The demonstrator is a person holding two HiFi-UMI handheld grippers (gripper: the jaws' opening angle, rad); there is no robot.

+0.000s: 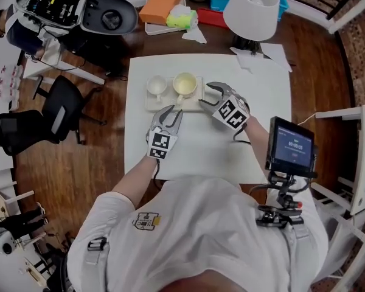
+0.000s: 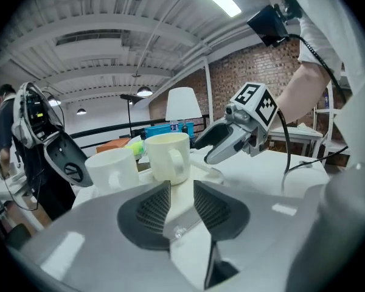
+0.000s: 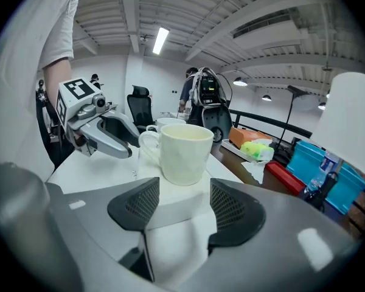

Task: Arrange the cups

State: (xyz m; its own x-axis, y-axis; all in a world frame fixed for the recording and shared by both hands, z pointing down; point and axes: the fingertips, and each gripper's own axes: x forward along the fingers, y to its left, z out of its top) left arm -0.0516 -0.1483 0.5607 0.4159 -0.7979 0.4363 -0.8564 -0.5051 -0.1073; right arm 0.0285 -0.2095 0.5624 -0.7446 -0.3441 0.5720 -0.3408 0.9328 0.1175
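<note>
Cups first, from the head view: a white cup point(image 1: 156, 86) and a cream cup point(image 1: 185, 84) stand side by side on a pale tray point(image 1: 148, 104) at the far side of the white table point(image 1: 267, 132). My left gripper point(image 1: 172, 115) points at the tray's near edge. My right gripper point(image 1: 207, 96) sits at the tray's right end, near the cream cup. Neither touches a cup.

In the left gripper view my jaws stand apart and hold nothing. Past the ribbed black pads lies only the tray's flat top point(image 2: 201, 174). The cream cup point(image 2: 167, 157) stands straight ahead with its loop handle turned toward me, and the white cup point(image 2: 112, 169) is just beside it on the left. The right gripper point(image 2: 205, 151) hangs beyond them, its jaws spread.

In the right gripper view my jaws are also parted and empty, with the tray's edge point(image 3: 170, 202) in line with the gap. The cream cup point(image 3: 182, 154) is close ahead, handle to the left, and the white cup point(image 3: 164, 124) peeks out behind it. The left gripper point(image 3: 129, 146) hangs open on the left.

Both cups look like glazed ceramic: rigid, smooth, round-walled, and probably slippery and chippable. I judge them fairly light. I would pinch the wall at the rim or take the handle, and squeeze gently.
</note>
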